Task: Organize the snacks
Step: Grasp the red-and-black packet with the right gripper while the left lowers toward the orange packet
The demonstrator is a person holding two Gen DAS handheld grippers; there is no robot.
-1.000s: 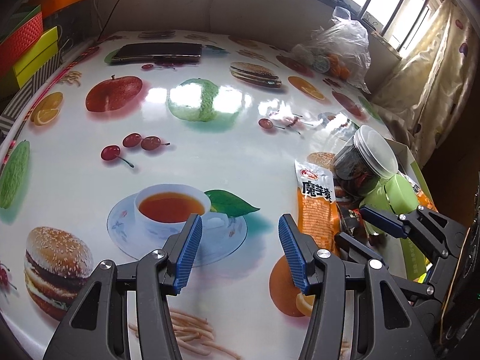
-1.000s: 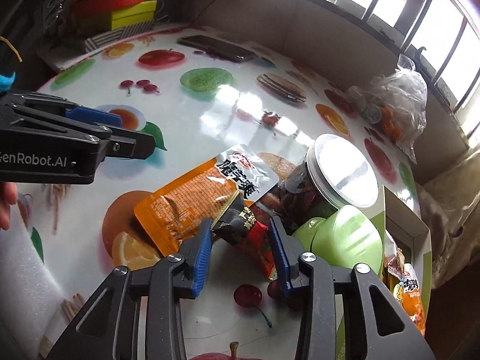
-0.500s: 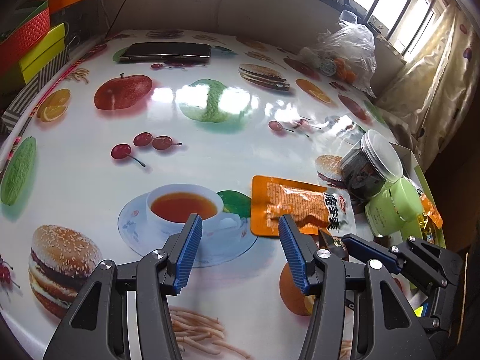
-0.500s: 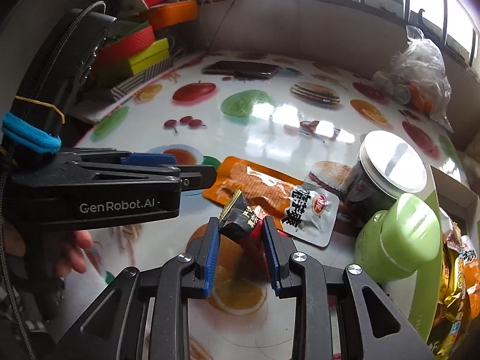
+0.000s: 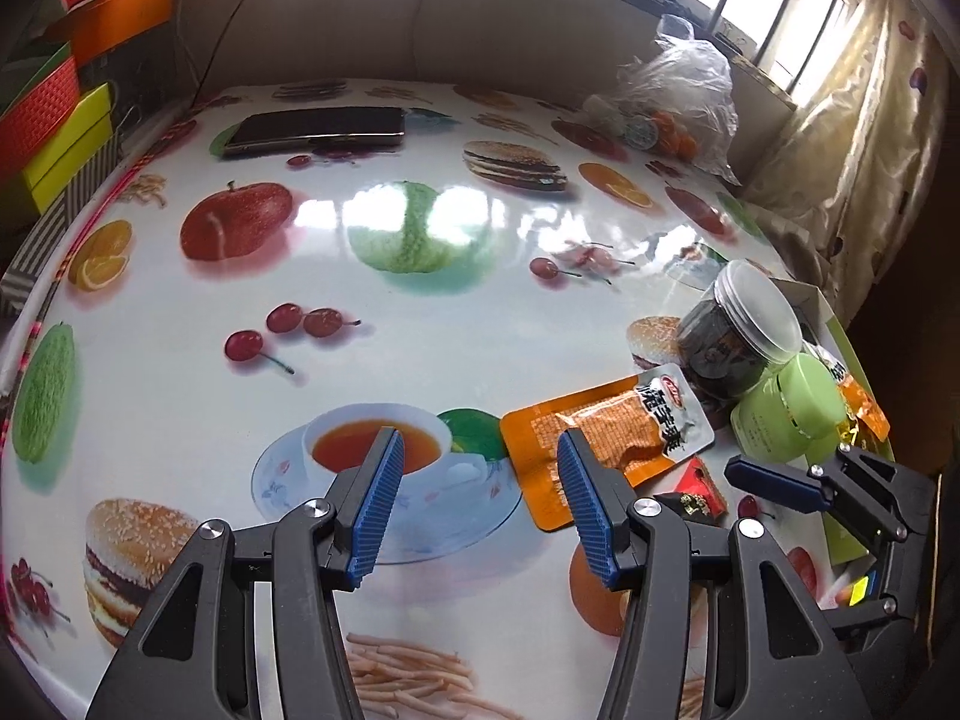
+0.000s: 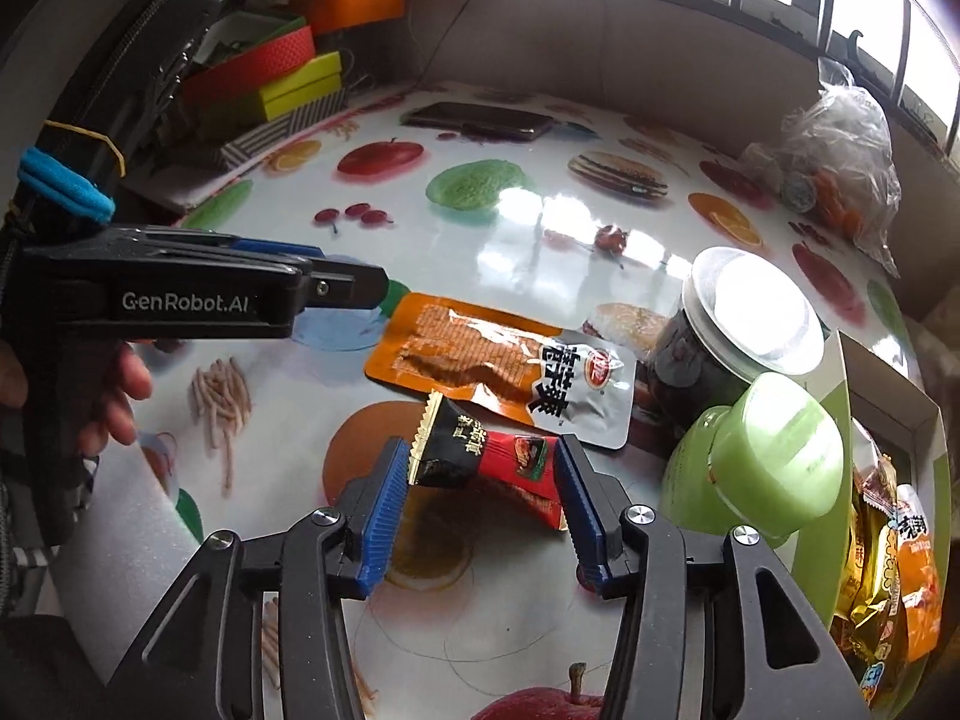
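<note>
**Right wrist view: jaws released around the red-and-black snack packet**

Right wrist view shows my right gripper (image 6: 477,492) with its jaws just having opened; the red-and-black snack packet (image 6: 480,456) lies between the blue pads on the table (image 6: 540,276), and I see no pad pressing on it. One serrated end of the packet sits close to the left pad. Just beyond it lies the orange snack pouch (image 6: 480,360), flat, its silver end toward the dark jar (image 6: 708,360). The green container (image 6: 774,450) stands at my right, beside the jar and against the green box (image 6: 888,456) that holds more packets at the table edge.

My left gripper (image 5: 477,498) hovers with jaws apart, holding nothing, above the printed teacup. Its right pad is near the orange pouch's corner. Open table stretches ahead and to the left, as far as the phone (image 5: 315,129) and the plastic bag (image 5: 684,102) near the far rim.
</note>
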